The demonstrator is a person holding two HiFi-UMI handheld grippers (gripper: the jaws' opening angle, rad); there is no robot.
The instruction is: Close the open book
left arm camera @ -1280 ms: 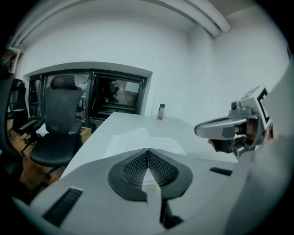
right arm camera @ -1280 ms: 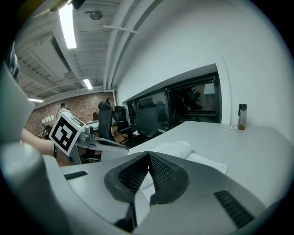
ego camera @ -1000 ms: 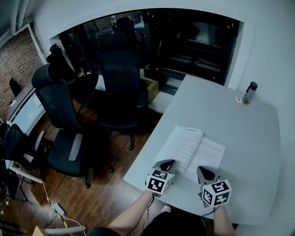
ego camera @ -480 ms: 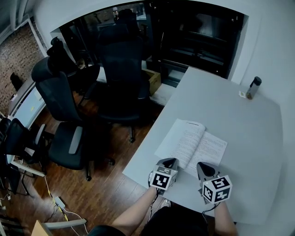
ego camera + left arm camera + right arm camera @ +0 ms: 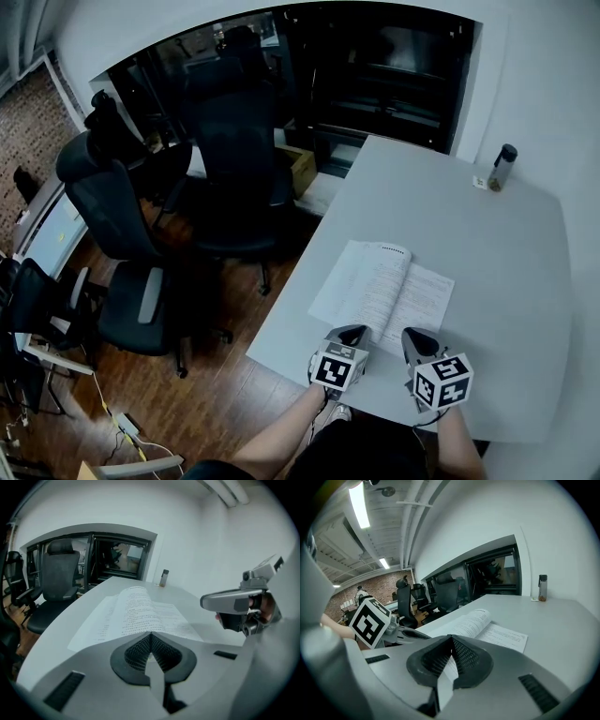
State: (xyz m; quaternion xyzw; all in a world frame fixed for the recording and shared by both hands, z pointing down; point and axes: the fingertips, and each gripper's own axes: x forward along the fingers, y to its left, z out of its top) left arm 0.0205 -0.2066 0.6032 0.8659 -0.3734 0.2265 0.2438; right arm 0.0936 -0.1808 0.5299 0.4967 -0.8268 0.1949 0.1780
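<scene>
An open book [image 5: 382,292] lies flat on the pale grey table [image 5: 506,281], pages up, its left side bulging at the spine. Both grippers hover just short of the book's near edge. My left gripper [image 5: 351,335] sits by the near left corner with its jaws pressed together and nothing between them. My right gripper [image 5: 418,341] is by the near right corner, also shut and empty. In the left gripper view the book [image 5: 136,613] lies straight ahead of the shut left gripper [image 5: 151,635]. The right gripper view has the book [image 5: 487,627] beyond the shut right gripper [image 5: 451,639].
A dark bottle [image 5: 503,167] stands at the table's far right corner by a small white item. Black office chairs [image 5: 234,159] stand on the wooden floor left of the table, whose left edge runs close to the book.
The head camera has shifted a little. My left gripper has edged slightly right along the book's near edge. The book lies as before, still open.
</scene>
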